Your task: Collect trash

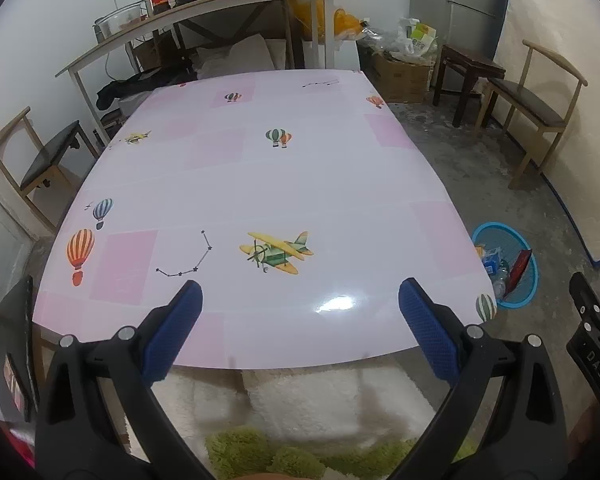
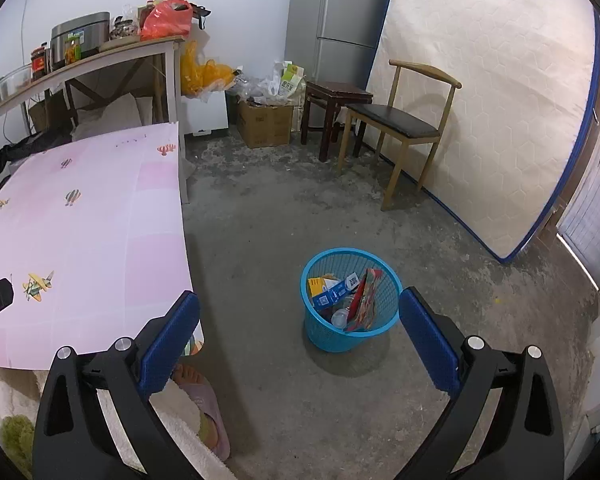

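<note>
Jaws of both grippers gape empty near table edge [image 1: 300, 364], bin [image 2: 350, 300].

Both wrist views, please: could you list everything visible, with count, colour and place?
table: one, pink-and-white balloon and plane print, no loose items visible on it
waste basket: one, blue mesh, on the floor right of the table
trash: several pieces, blue box, red wrapper, clear bottle, inside the basket
chairs: two, wood with dark seats, one each side of the room
stool: one, dark brown, by the fridge
fridge: one, grey, back wall
mattress: one, cream, blue-edged, leaning on the right wall
shelf table: one, holding jars, a cooker, a red bag
cardboard box: one, brown, back floor
slippered foot: one, pink slipper
left gripper: jaws open, empty
right gripper: jaws open, empty
</note>
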`<state>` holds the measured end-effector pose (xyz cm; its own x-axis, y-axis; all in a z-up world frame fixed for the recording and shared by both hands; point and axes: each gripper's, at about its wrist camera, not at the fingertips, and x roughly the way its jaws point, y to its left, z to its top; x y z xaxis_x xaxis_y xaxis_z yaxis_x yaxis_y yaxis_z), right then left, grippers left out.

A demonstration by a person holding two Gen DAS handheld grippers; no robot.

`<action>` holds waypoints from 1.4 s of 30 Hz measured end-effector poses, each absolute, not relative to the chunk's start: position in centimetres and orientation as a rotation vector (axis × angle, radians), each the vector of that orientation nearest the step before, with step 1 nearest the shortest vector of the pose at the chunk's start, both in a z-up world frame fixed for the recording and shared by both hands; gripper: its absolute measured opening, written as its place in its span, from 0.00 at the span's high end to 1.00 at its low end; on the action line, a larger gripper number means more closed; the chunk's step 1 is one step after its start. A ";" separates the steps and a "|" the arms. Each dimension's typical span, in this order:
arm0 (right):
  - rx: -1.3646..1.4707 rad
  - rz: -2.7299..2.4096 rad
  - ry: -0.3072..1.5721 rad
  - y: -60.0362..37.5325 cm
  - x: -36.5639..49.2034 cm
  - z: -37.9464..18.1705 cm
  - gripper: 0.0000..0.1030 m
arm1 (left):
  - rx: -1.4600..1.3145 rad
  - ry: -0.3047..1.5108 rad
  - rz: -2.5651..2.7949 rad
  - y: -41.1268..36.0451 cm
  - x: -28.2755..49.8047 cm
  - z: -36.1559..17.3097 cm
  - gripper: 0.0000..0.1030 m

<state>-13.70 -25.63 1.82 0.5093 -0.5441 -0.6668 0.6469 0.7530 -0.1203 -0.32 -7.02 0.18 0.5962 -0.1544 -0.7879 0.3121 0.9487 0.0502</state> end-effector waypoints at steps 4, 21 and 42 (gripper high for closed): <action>0.152 -0.722 0.741 -25.6 -13.8 2.0 0.06 | 0.192 0.894 -0.280 -7.0 -0.2 0.3 0.08; 0.165 -0.722 0.737 -25.4 -14.0 2.6 0.06 | 0.192 0.898 -0.279 -7.1 -0.2 0.3 0.08; 0.178 -0.724 0.723 -25.2 -14.1 3.0 0.06 | 0.195 0.901 -0.282 -7.2 -0.3 0.3 0.08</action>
<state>-14.11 -25.21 2.99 0.5217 -0.5421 -0.6588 0.6598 0.7459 -0.0913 -0.28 -7.18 0.35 0.5876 -0.1593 -0.7933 0.3218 0.9456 0.0485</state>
